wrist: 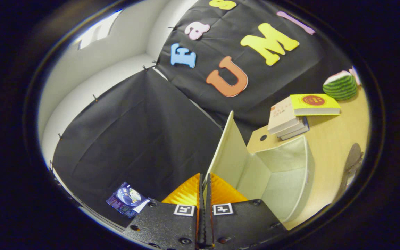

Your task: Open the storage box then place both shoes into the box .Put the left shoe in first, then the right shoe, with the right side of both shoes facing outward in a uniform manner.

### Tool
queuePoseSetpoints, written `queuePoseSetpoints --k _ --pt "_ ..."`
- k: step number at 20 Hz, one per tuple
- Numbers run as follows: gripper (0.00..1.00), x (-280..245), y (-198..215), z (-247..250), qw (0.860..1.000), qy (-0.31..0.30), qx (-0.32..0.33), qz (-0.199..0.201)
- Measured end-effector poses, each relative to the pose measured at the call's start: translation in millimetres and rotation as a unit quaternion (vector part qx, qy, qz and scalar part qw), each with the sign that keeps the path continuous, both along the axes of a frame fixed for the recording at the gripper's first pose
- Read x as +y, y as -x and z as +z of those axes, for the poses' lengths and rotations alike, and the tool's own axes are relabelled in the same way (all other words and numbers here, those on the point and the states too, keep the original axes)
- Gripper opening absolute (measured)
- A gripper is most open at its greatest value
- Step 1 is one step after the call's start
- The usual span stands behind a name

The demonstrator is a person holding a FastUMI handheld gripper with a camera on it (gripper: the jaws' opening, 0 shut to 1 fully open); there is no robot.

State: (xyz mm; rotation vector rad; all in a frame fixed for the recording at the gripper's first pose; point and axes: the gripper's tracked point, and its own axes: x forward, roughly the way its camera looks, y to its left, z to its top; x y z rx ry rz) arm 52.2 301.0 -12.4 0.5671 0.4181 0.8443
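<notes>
Wooden tabletop (328,146) carrying open storage box (283,173); lid (226,152) upright, clamped between gripper (204,187) fingers. Beyond box: stacked books (290,118), watermelon toy (340,86). Dark shoe (352,163) beside box

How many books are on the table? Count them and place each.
3, stacked beyond the storage box: a yellow book on top, a beige book under it, a blue-edged book at the bottom; more may be hidden. The gripper is shut on the lid.
</notes>
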Motion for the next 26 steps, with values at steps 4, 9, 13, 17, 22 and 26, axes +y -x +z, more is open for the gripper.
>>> queuePoseSetpoints --k 4,9,13,17,22,26 --pt "0.08 50.3 1.8 3.2 0.994 0.084 -0.063 0.013" --pt "0.67 57.2 3.1 3.7 0.977 0.159 -0.138 -0.015" --pt "1.0 12.4 -15.5 21.5 0.965 0.176 -0.173 -0.093" --pt "1.0 -35.9 -18.7 32.3 0.945 0.215 -0.199 -0.148" --pt "1.0 -108.6 -20.9 23.4 0.922 0.28 -0.184 -0.195" --pt "1.0 -161.8 -22.9 -5.9 0.904 0.344 -0.145 -0.207"
